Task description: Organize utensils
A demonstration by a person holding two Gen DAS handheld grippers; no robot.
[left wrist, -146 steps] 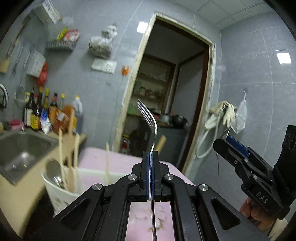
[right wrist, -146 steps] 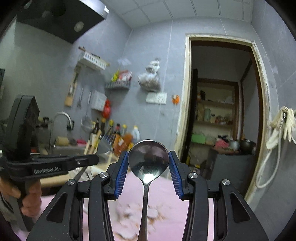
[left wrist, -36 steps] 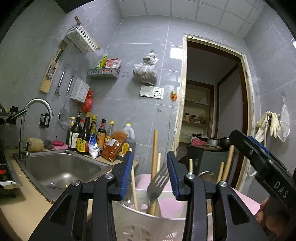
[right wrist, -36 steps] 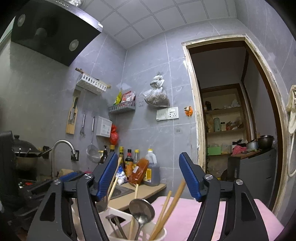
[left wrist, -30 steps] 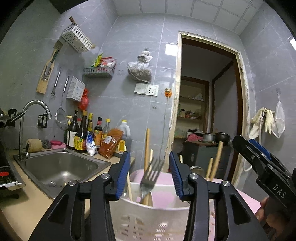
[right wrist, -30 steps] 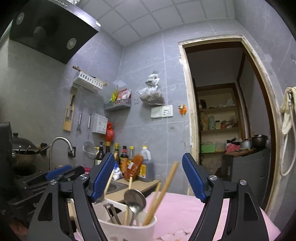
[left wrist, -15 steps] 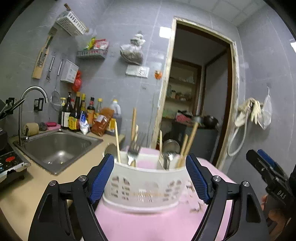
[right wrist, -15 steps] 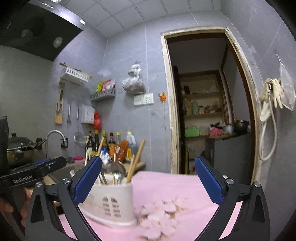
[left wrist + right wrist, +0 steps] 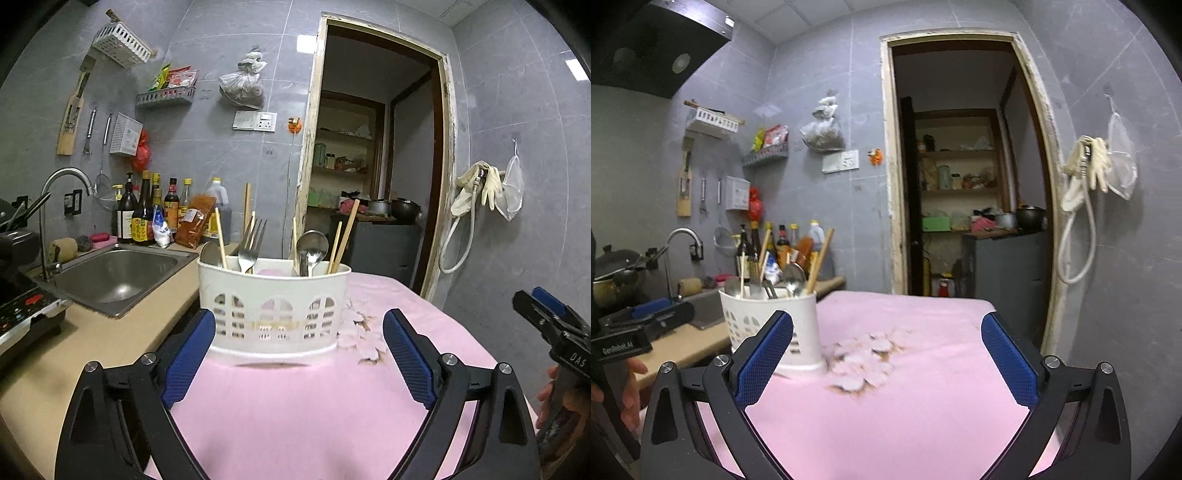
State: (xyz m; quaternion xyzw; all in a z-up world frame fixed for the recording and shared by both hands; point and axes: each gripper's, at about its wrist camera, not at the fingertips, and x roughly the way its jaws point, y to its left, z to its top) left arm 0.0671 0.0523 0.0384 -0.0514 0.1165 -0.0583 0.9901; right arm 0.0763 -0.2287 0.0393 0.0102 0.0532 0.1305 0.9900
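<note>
Left gripper (image 9: 299, 354) and right gripper (image 9: 886, 362) both gaping, jaws just opening, nothing between, hovering near white utensil caddy (image 9: 273, 306). Fork (image 9: 248, 245) and spoon (image 9: 311, 248) standing inside caddy. Placing step looking finished; next move likely finding any remaining utensil.

White plastic utensil caddy (image 9: 274, 309) with arched cut-out slots on a pink tablecloth (image 9: 303, 413) printed with pale blossoms, beside silver steel sink (image 9: 110, 271) and grey tiled wall (image 9: 221, 155).
</note>
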